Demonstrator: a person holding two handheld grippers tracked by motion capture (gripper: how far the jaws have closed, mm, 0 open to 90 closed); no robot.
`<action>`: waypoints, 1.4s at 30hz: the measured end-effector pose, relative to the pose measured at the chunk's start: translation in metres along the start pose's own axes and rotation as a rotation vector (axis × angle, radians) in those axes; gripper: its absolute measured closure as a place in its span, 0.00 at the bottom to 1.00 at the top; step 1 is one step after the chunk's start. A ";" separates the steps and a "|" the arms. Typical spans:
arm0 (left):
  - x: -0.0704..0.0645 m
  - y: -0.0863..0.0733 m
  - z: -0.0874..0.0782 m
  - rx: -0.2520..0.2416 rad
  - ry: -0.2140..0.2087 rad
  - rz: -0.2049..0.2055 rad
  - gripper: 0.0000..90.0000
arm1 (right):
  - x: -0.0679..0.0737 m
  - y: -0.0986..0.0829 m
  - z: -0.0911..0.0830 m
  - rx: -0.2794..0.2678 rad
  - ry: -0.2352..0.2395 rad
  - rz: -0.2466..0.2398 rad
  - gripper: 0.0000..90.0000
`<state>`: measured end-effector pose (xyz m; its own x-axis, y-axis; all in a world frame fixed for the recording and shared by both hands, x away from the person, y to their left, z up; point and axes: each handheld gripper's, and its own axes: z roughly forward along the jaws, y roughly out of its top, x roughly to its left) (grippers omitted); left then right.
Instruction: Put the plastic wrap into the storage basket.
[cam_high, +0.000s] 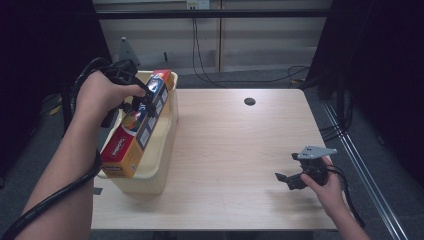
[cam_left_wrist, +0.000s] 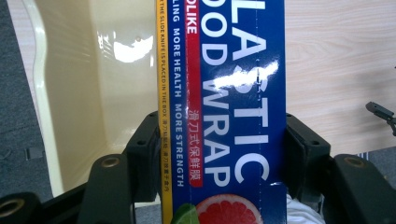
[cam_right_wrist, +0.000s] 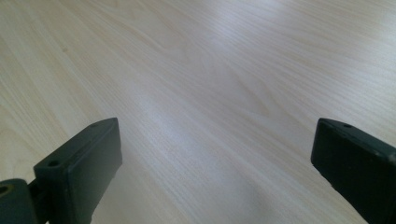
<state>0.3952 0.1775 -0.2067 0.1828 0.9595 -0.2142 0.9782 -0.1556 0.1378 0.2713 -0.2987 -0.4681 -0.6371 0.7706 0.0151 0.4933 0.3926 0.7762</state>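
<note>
A long box of plastic food wrap (cam_high: 141, 122) is held clamped between the jaws of the left gripper (cam_high: 134, 100), the black jaws being pressed against its two long sides, as is seen in the left gripper view, where the blue face of the box (cam_left_wrist: 229, 107) with its white lettering runs up between them. The box is seen in the high view at about 9 o'clock on the table, lying tilted over a cream plastic bin (cam_high: 165, 145), its far end raised toward 11 o'clock above the bin's far rim and its near orange end lowered over the near left corner. Whether the box is touching the bin's rim cannot be told. The bin's pale inner wall (cam_left_wrist: 107, 93) is shown left of the box in the left gripper view. The right gripper (cam_high: 292, 178) is held low over the light wooden table (cam_high: 235, 150) at about 4 o'clock, well apart from the bin, with its jaws spread wide and nothing between them; bare wood (cam_right_wrist: 210, 93) is seen between them in the right gripper view. A small dark round hole (cam_high: 249, 101) is set in the tabletop near 12 o'clock. Cables (cam_high: 200, 55) are draped behind the far edge. Nothing stands between the two grippers on the table.
</note>
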 end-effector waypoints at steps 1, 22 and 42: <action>0.002 0.000 0.000 -0.001 -0.003 -0.002 0.46 | 0.000 0.000 0.000 -0.001 0.003 -0.005 0.02; 0.023 -0.009 0.017 0.007 0.028 -0.039 0.45 | 0.002 0.003 0.002 -0.005 0.003 -0.009 0.02; 0.033 -0.014 0.040 0.033 0.032 -0.045 0.45 | 0.002 0.003 0.003 0.000 0.007 -0.018 0.02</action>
<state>0.3914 0.2016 -0.2539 0.1363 0.9726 -0.1883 0.9881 -0.1197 0.0971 0.2726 -0.2946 -0.4676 -0.6499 0.7600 0.0052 0.4815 0.4064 0.7765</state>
